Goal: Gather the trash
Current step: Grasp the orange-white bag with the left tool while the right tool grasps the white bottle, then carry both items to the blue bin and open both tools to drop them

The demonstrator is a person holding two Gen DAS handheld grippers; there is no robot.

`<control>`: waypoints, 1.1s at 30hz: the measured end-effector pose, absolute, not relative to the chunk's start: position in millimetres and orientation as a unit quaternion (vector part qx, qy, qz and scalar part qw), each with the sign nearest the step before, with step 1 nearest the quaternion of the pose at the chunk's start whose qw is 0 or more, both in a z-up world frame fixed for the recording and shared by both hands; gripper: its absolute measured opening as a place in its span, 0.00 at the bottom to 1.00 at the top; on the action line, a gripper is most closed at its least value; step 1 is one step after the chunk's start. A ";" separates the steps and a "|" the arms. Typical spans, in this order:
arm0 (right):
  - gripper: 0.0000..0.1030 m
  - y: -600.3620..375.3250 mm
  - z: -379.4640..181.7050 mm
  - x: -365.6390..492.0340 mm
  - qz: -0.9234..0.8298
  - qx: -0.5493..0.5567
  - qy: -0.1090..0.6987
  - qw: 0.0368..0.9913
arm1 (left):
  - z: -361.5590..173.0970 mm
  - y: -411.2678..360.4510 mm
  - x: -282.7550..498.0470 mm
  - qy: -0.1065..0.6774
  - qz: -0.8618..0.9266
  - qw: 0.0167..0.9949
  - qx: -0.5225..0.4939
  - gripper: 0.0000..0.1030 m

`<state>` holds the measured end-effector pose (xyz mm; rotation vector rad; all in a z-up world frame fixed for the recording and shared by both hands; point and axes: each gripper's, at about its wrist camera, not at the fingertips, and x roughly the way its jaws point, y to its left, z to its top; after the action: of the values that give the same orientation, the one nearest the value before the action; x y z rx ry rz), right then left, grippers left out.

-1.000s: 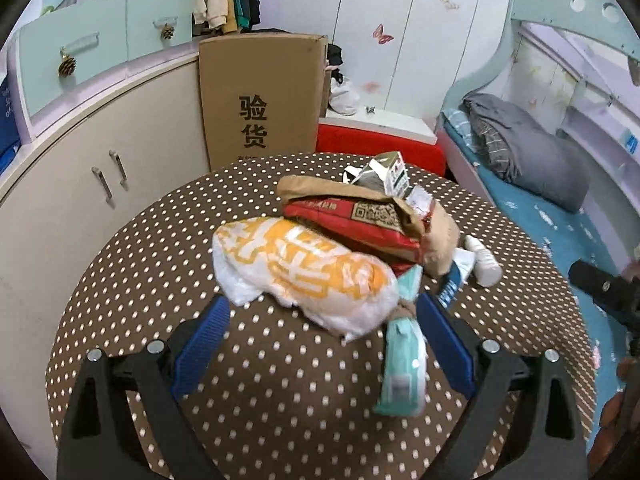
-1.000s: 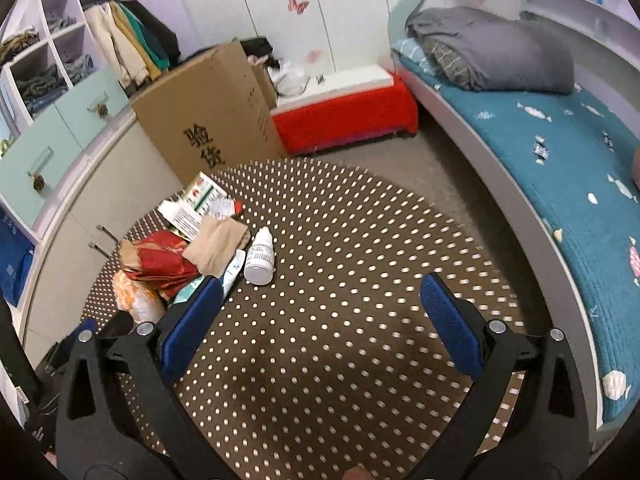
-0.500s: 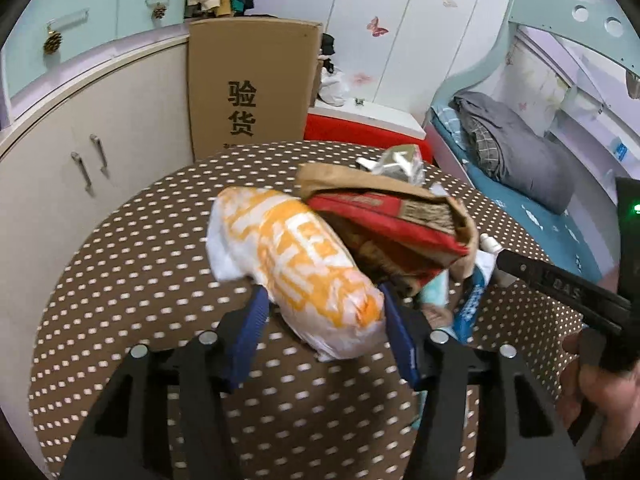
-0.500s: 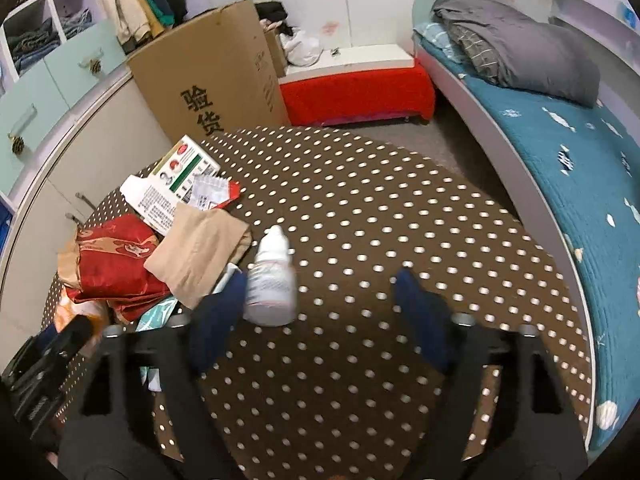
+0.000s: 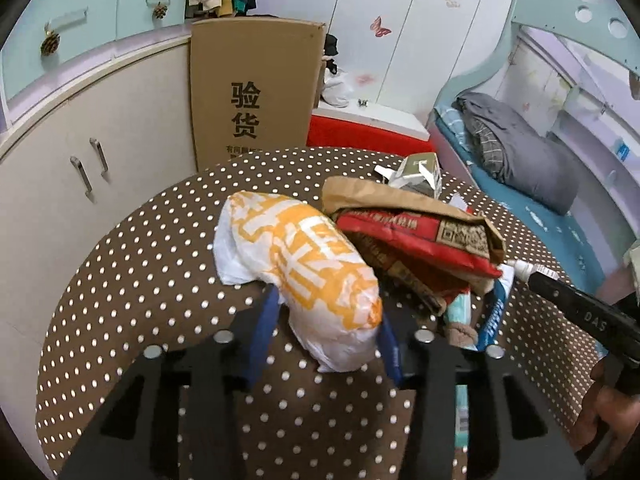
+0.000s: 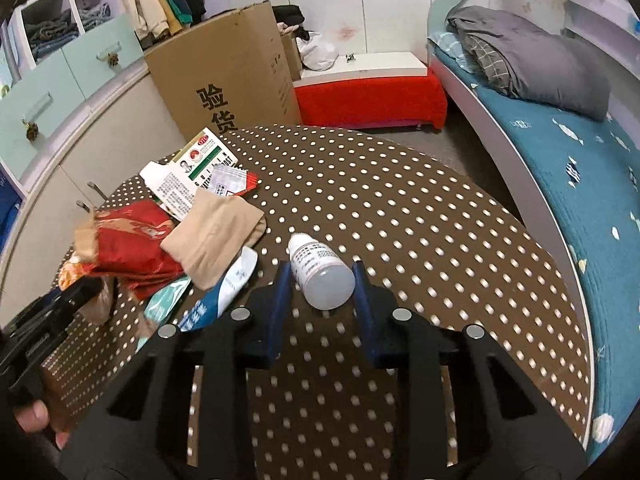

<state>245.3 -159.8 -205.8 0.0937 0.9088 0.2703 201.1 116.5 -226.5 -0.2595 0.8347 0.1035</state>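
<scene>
Left wrist view: the left gripper point(image 5: 326, 330) has its blue fingers point(image 5: 262, 334) closed in on the near end of a white and orange plastic bag point(image 5: 300, 272), one on each side and pressing against it. The bag lies on a brown table with white dots point(image 5: 152, 280). Just right of the bag, touching it, sits a heap of trash: a red packet point(image 5: 416, 240) inside a brown paper bag point(image 5: 384, 196), with a small carton point(image 5: 420, 172) behind it and a blue and white tube point(image 5: 494, 312) at the near right. A cardboard box point(image 5: 252, 88) stands beyond the table against a cabinet point(image 5: 80, 152).

Right wrist view: the right gripper point(image 6: 320, 296) pinches a small white bottle point(image 6: 318, 270) between its fingers point(image 6: 362, 300); the bottle lies on its side on the dotted table point(image 6: 420, 220), cap pointing away. To its left lie the tube point(image 6: 232, 280), a beige cloth point(image 6: 212, 236), the red packet point(image 6: 128, 244) and a printed leaflet point(image 6: 192, 176). A bed point(image 6: 560, 140) runs along the right
</scene>
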 end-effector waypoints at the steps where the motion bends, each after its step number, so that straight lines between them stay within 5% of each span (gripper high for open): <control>1: 0.29 -162.7 -203.9 240.6 0.130 0.049 0.436 0.889 | -225.2 117.5 195.3 0.402 0.047 0.906 -0.125 0.29; 17: 0.26 -214.6 -181.3 155.6 0.138 0.109 0.417 0.892 | -210.4 120.4 101.8 0.384 0.022 0.916 -0.117 0.25; 33: 0.26 -288.8 -109.5 110.6 0.122 0.154 0.328 0.924 | -126.9 40.2 89.0 0.310 -0.068 0.945 -0.082 0.25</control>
<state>110.6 -288.8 -109.5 0.3170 0.6731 0.2501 89.0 40.2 -126.9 -0.1669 0.6309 -0.1394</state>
